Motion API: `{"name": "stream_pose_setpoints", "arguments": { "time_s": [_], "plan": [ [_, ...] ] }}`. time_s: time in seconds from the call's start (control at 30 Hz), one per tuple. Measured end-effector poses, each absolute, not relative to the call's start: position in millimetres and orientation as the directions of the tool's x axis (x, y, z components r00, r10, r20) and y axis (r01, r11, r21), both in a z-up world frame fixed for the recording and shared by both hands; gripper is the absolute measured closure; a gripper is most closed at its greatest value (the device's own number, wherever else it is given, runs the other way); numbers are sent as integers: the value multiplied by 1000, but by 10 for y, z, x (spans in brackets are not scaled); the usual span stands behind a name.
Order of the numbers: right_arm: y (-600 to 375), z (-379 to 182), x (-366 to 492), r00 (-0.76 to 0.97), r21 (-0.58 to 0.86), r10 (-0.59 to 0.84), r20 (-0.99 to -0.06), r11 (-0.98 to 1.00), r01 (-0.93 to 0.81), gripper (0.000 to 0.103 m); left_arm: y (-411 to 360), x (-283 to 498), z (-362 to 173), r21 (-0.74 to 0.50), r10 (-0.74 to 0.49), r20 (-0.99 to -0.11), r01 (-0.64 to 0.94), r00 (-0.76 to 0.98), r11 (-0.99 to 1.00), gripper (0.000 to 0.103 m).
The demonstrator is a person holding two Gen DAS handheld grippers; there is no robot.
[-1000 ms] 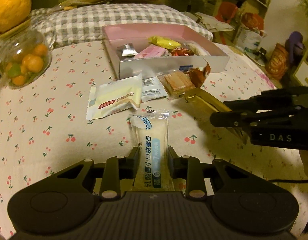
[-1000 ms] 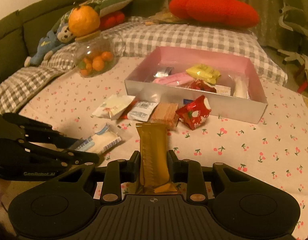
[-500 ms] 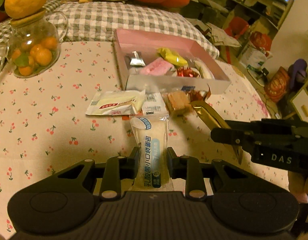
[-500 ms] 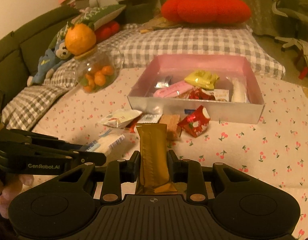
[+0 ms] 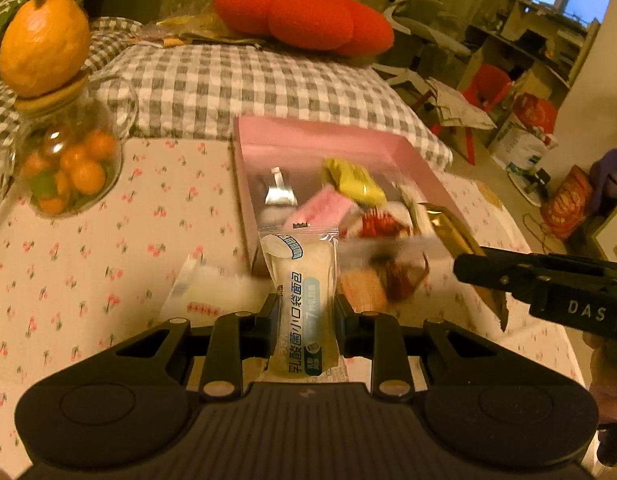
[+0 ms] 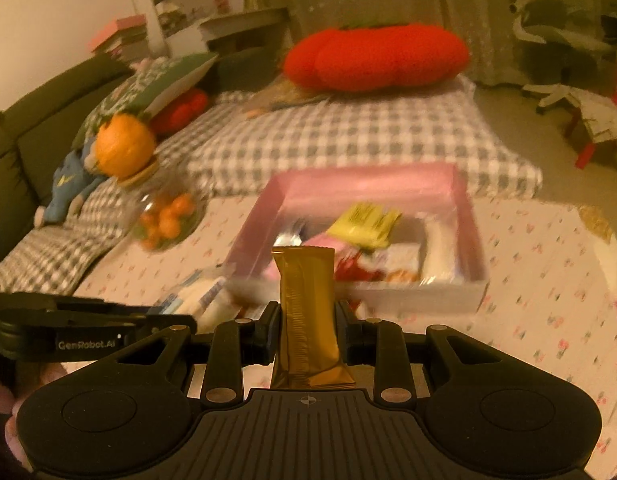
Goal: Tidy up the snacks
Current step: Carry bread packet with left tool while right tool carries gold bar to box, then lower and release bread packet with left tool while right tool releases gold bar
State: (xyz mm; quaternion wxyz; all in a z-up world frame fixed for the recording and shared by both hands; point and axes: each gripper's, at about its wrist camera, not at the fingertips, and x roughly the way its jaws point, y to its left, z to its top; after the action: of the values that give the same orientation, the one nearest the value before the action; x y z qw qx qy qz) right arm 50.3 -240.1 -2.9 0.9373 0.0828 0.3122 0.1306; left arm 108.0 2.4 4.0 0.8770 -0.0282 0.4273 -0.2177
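Observation:
My left gripper [image 5: 303, 312] is shut on a clear bread packet with blue print [image 5: 302, 296], held above the table in front of the pink snack box [image 5: 320, 140]. My right gripper [image 6: 308, 328] is shut on a gold snack bar [image 6: 306, 312], raised in front of the same box [image 6: 468, 232]. The box holds a yellow packet [image 5: 354, 182], a pink packet [image 5: 320, 210], a silver packet [image 5: 280, 190] and a red wrapper [image 5: 382, 222]. Loose snacks lie before the box: a white packet [image 5: 206, 292], a wafer [image 5: 358, 290], a red wrapper [image 5: 402, 276].
A glass jar of small oranges [image 5: 66, 168] with a big orange on its lid [image 5: 44, 44] stands at the left. A checked cushion [image 5: 248, 88] and a red plush pillow [image 5: 304, 12] lie behind the box. The cherry-print cloth [image 5: 88, 264] covers the table.
Both grippers have risen and moved forward toward the pink box with their snacks still held. The box now looks closer in both views.

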Motion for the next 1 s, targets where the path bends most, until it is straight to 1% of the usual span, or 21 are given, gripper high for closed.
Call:
{"name": "stream_pose_setpoints", "arguments": {
  "time_s": [0.2, 0.33, 0.6, 0.87, 1.0],
  "plan": [
    [-2636, -21, 920, 790, 224, 235, -567, 966, -127, 75, -199, 1438, 62, -183, -379, -729, 371, 570, 910, 78],
    [-2800, -130, 1196, 779, 248, 214, -589, 966, -78, 75, -369, 1655, 5, -167, -381, -722, 388, 578, 906, 78],
    [-2946, -343, 1596, 764, 233, 176, -621, 972, -34, 75, -652, 2022, -135, -119, -351, -723, 394, 595, 911, 78],
    [-3025, -512, 1846, 753, 229, 159, -639, 973, -11, 75, -808, 2184, -274, -48, -308, -732, 405, 608, 913, 78],
    [-3011, -540, 1903, 758, 220, 154, -633, 975, -15, 75, -869, 2213, -337, -13, -281, -739, 404, 612, 915, 77]
  ]
}}
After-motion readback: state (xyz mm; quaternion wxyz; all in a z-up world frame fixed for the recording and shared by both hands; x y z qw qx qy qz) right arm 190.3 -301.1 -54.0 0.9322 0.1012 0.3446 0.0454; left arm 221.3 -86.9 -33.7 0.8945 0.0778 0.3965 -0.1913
